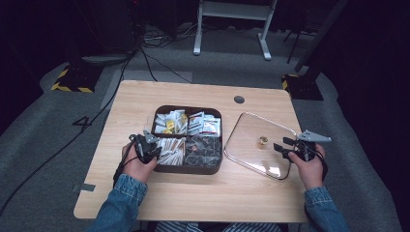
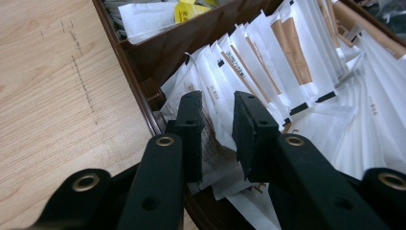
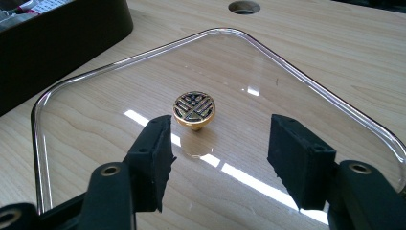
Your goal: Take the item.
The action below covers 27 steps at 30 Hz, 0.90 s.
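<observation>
A dark brown compartment box [image 1: 189, 169] sits mid-table. Its near-left compartment holds several white and tan sachets [image 1: 171, 150]. My left gripper [image 1: 147, 145] reaches into that compartment from the box's left side. In the left gripper view its jaws [image 2: 218, 103] stand narrow, with a white sachet [image 2: 221, 122] in the gap; no firm pinch shows. A clear lid [image 1: 251, 130] with a gold knob [image 1: 263, 140] lies flat to the right of the box. My right gripper [image 1: 283, 144] hovers low over the lid, open, with the knob [image 3: 194, 108] just ahead of its tips [image 3: 220, 127].
The box's other compartments hold white packets with yellow tags [image 1: 170, 123], red-printed packets [image 1: 204, 123] and dark wrapped pieces [image 1: 203, 147]. A round cable hole [image 1: 239, 99] lies near the table's far edge. The box wall [image 3: 57, 43] stands left of the lid.
</observation>
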Available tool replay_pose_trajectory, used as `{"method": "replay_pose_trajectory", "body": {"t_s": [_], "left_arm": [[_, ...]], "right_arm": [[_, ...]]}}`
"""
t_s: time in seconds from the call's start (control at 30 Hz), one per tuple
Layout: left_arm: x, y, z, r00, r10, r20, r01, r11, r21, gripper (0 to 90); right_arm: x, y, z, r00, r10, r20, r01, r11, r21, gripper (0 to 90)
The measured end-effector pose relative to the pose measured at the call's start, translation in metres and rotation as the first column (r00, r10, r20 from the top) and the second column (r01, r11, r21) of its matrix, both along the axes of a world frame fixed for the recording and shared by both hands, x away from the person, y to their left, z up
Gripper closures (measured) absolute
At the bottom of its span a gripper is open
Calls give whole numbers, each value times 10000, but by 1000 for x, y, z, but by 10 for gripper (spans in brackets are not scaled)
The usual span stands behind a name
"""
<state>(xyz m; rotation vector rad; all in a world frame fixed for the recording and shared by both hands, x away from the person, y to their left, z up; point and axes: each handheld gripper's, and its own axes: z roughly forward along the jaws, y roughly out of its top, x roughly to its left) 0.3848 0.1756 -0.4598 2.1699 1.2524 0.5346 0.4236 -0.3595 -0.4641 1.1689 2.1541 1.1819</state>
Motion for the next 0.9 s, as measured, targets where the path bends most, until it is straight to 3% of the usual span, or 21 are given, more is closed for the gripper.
{"method": "replay_pose_trajectory", "body": {"t_s": [0.23, 0.37, 0.5, 0.73, 0.9], "left_arm": [[2, 0, -1, 10000, 14, 39, -15, 9999, 117, 747], [3, 3, -1, 9999, -7, 119, 4, 9997, 259, 839], [4, 6, -1, 9999, -2, 120, 1, 9999, 117, 884], [4, 13, -1, 10000, -23, -70, 18, 9974, -715, 900], [1, 19, 7, 9998, -30, 182, 58, 9879, -1550, 900]], "right_arm": [[-2, -7, 4, 9998, -167, 128, 165, 9997, 193, 418], [-2, -9, 3, 9997, -213, 123, 210, 9995, 251, 418], [-2, -7, 3, 9998, -157, 122, 154, 9997, 208, 418], [-1, -9, 1, 9998, -208, 60, 206, 9995, 245, 418], [-1, -9, 0, 9998, -205, 56, 204, 9994, 283, 417]]}}
